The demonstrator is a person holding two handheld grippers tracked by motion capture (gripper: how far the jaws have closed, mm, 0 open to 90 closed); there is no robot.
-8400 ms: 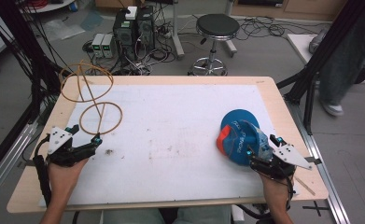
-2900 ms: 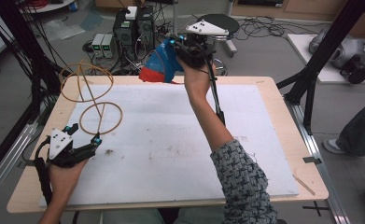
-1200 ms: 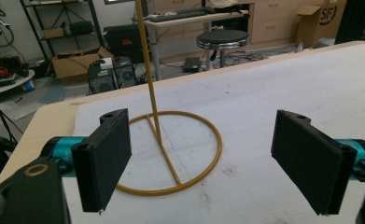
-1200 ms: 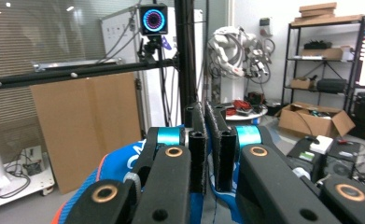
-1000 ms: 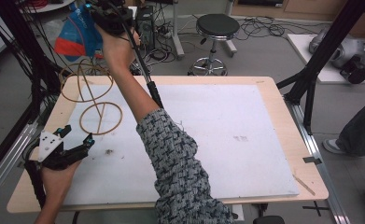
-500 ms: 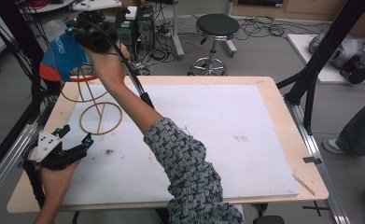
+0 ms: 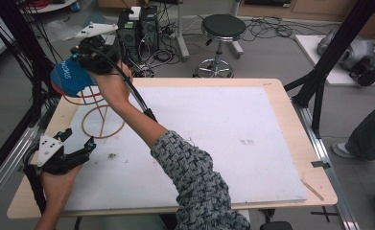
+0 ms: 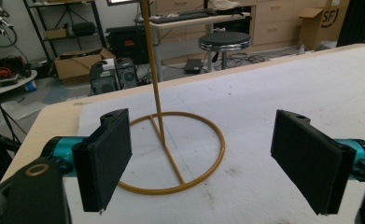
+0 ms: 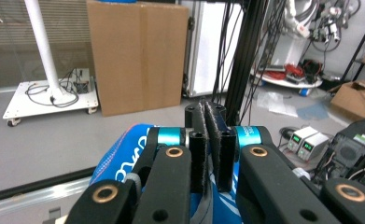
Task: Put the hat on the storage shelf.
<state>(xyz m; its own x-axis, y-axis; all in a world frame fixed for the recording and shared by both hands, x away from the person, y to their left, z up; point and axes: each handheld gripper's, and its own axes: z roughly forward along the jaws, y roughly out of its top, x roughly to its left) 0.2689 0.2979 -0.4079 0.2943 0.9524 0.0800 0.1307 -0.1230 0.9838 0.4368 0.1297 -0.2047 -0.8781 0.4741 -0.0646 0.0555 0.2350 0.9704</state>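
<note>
My right gripper (image 7: 79,60) is shut on a blue cap (image 7: 70,79) with white lettering, held in the air over the table's far left corner. The cap hangs just above the top loop of a yellow wire stand (image 7: 102,123). In the right gripper view the jaws of the right gripper (image 9: 207,114) are pressed together on the cap (image 9: 119,158) fabric. My left gripper (image 7: 77,140) rests on the white board near the front left, open, facing the stand's base ring. In the left gripper view the left gripper (image 8: 213,158) frames the stand (image 8: 152,70) without touching it.
The white board lies on a wooden table (image 7: 290,120). Behind the table stand computer towers (image 7: 137,24) and a black stool (image 7: 222,26) among floor cables. Black frame posts (image 7: 329,57) rise at both sides. A person's leg (image 7: 372,129) is at the right edge.
My right hand has carried the cap down and leftward, from high behind the table toward the top of the wire stand. The left gripper has stayed in place, open.
</note>
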